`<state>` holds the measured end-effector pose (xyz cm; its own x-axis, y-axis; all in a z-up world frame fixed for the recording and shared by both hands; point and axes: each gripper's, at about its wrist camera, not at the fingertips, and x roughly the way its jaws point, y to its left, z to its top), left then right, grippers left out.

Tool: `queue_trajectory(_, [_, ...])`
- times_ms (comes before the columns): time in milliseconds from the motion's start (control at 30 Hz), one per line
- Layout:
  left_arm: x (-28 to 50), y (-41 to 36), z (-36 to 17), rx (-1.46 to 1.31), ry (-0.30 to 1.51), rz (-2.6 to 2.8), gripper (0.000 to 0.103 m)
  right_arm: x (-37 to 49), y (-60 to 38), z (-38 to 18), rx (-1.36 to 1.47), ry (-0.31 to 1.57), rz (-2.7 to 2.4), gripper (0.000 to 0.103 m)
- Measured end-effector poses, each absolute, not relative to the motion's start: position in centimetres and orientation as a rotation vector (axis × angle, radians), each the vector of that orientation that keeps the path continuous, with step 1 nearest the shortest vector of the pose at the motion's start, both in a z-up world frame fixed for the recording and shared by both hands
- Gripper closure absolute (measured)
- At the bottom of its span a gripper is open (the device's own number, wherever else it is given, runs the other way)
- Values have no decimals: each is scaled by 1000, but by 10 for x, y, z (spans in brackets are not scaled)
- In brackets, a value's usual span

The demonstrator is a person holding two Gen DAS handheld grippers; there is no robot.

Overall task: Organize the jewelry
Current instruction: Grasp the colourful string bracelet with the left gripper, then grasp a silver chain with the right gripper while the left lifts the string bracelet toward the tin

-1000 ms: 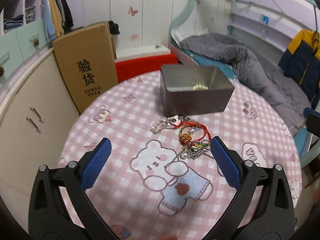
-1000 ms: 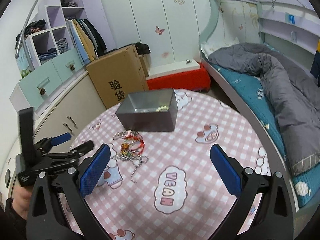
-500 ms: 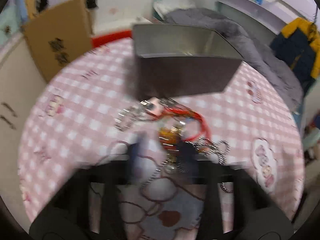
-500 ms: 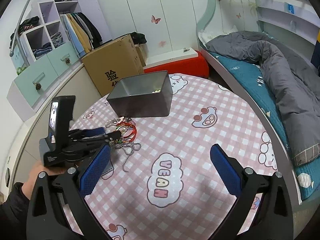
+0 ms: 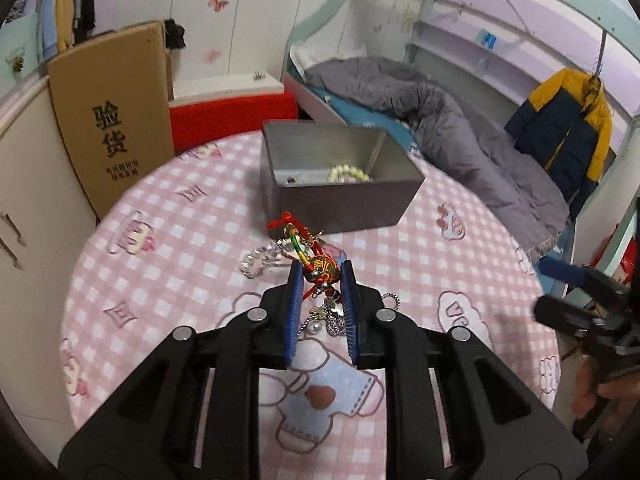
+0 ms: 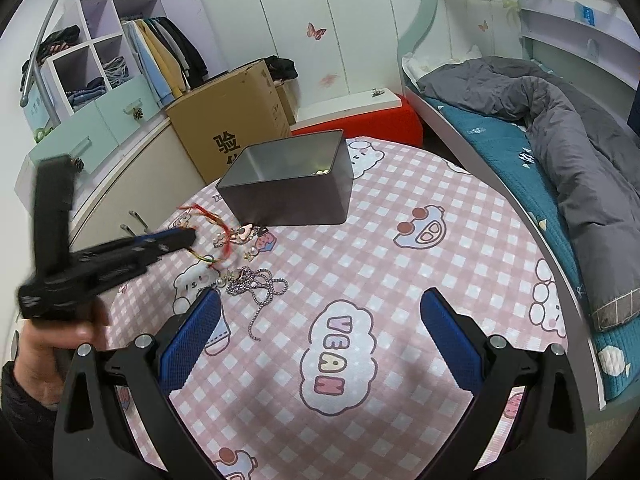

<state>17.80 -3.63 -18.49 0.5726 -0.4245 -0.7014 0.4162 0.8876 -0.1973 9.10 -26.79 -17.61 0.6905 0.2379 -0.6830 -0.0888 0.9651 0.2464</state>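
My left gripper (image 5: 321, 277) is shut on a gold-and-red charm bracelet (image 5: 320, 269), whose red cord (image 5: 285, 221) sticks out ahead of the tips. The right wrist view shows the left gripper (image 6: 176, 239) from the side, with that bracelet's red cord (image 6: 208, 217) trailing from its tips. Below it a silver chain (image 6: 260, 285), a pink charm (image 6: 244, 234) and pearl pieces (image 5: 254, 261) lie tangled on the pink checked tablecloth (image 6: 400, 280). An open grey tin box (image 5: 340, 200) behind the pile holds a pearl bracelet (image 5: 348, 174). My right gripper (image 6: 322, 314) stands open and holds nothing.
A cardboard box (image 5: 108, 120) and cream cabinets (image 6: 132, 184) stand to the left of the round table. A red bench (image 5: 228, 118) lies behind it. A bed with a grey duvet (image 6: 560, 140) runs along the right. A person's hand (image 6: 52, 344) holds the left gripper.
The left gripper, wide open a second ago, pushed into the jewellery pile and shut on the charm bracelet, then drew back with it. The right gripper barely moved.
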Motion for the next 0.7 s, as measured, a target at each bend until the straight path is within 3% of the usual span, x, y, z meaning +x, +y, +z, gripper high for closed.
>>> queue_trajectory(333, [152, 12, -179, -32, 792, -387, 84, 129, -222, -202, 74, 865, 283, 8])
queue_trajectory(400, [151, 19, -182, -37, 798, -372, 84, 135, -210, -209, 47, 880, 320, 13])
queue_trajectory(567, [150, 31, -194, -49, 821, -345, 84, 144, -183, -221, 12, 912, 410, 49])
queue_trajectory(700, [146, 36, -199, -57, 828, -344, 84, 148, -180, -229, -16, 918, 398, 49])
